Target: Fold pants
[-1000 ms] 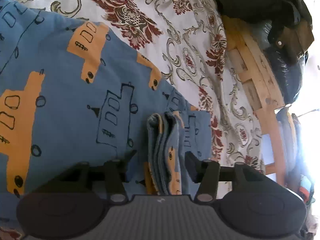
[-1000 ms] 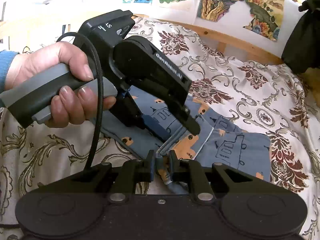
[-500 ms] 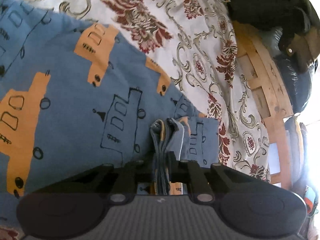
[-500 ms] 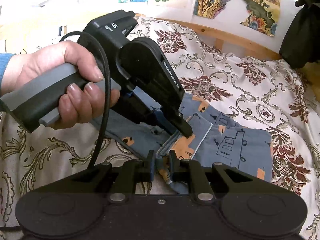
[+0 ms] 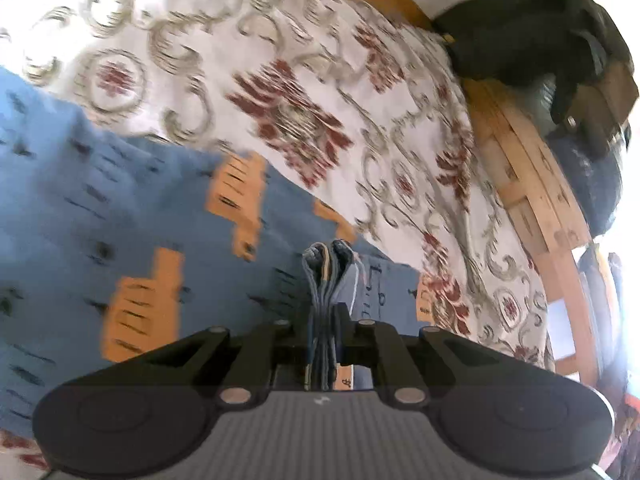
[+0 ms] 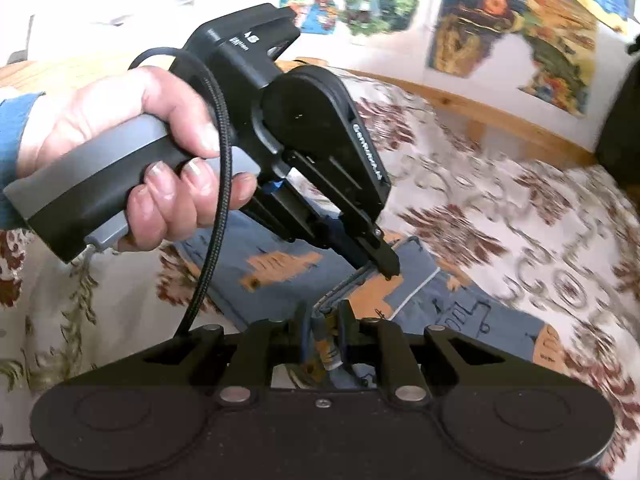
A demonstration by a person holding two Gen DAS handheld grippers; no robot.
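Note:
Blue pants (image 5: pixel 120 208) printed with orange trucks lie on a floral bedspread (image 5: pixel 304 92). My left gripper (image 5: pixel 325 316) is shut on a bunched edge of several fabric layers that stick up between its fingers. In the right wrist view the pants (image 6: pixel 460 304) spread to the right, and my right gripper (image 6: pixel 323 314) is shut on another bunch of the same edge. A hand (image 6: pixel 132 152) holds the left gripper (image 6: pixel 386 270) just ahead of mine, its tips pinching the fabric a short way along that edge.
A wooden bed frame (image 5: pixel 532 184) runs along the right side, with a dark bag or garment (image 5: pixel 532 36) beyond it. Posters (image 6: pixel 508 28) hang on the wall behind a wooden rail (image 6: pixel 472 104). Bedspread stretches out to the right of the pants.
My left gripper went from open around the bunched edge to shut on it. Both grippers have since lifted and moved; the views are blurred. The right gripper stayed shut on the fabric.

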